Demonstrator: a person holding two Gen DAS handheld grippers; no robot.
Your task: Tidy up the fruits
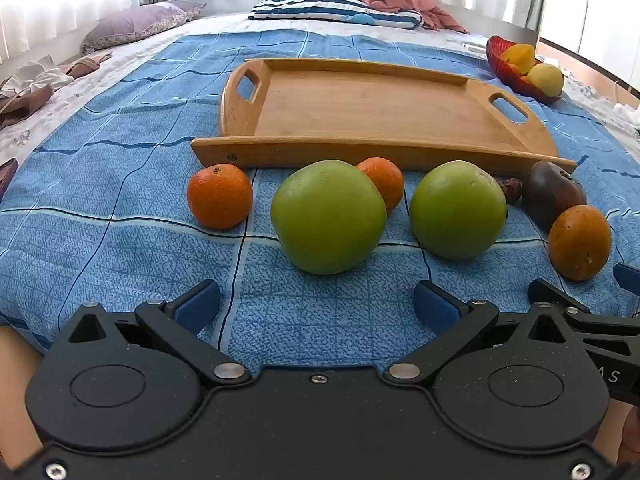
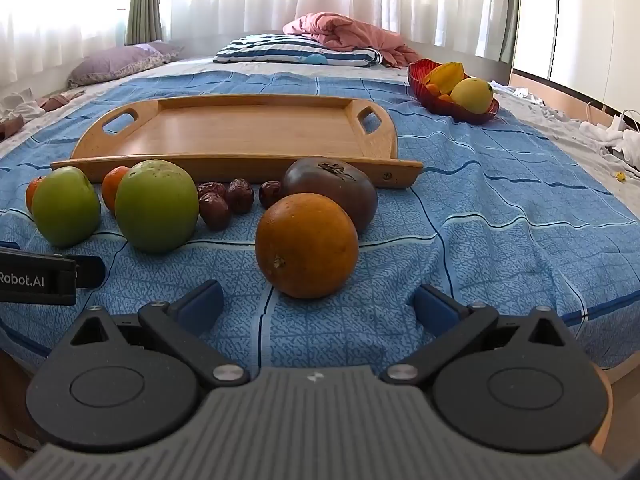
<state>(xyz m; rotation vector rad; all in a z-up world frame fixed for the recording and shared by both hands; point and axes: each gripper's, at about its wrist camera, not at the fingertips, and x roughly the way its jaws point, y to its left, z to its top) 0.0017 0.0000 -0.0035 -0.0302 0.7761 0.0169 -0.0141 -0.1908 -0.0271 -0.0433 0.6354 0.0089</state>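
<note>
A wooden tray (image 1: 360, 108) (image 2: 248, 132) lies bare on the blue bedspread. In front of it lie two green apples (image 1: 328, 216) (image 1: 458, 210), two small tangerines (image 1: 219, 195) (image 1: 382, 182), an orange (image 1: 580, 242) (image 2: 307, 245), a dark purple tomato-like fruit (image 1: 554, 196) (image 2: 332, 188) and several dark red dates (image 2: 226, 200). My left gripper (image 1: 316, 304) is open and empty, just short of the left apple. My right gripper (image 2: 318, 304) is open and empty, just short of the orange. The left gripper's finger also shows in the right wrist view (image 2: 40, 280).
A red bowl (image 2: 456, 108) (image 1: 520, 80) with yellow and orange fruit stands at the back right. Pillows (image 2: 296, 50) and a pink blanket (image 2: 348, 36) lie at the bed's head. Clothes lie at both bed sides. The bed's front edge is under the grippers.
</note>
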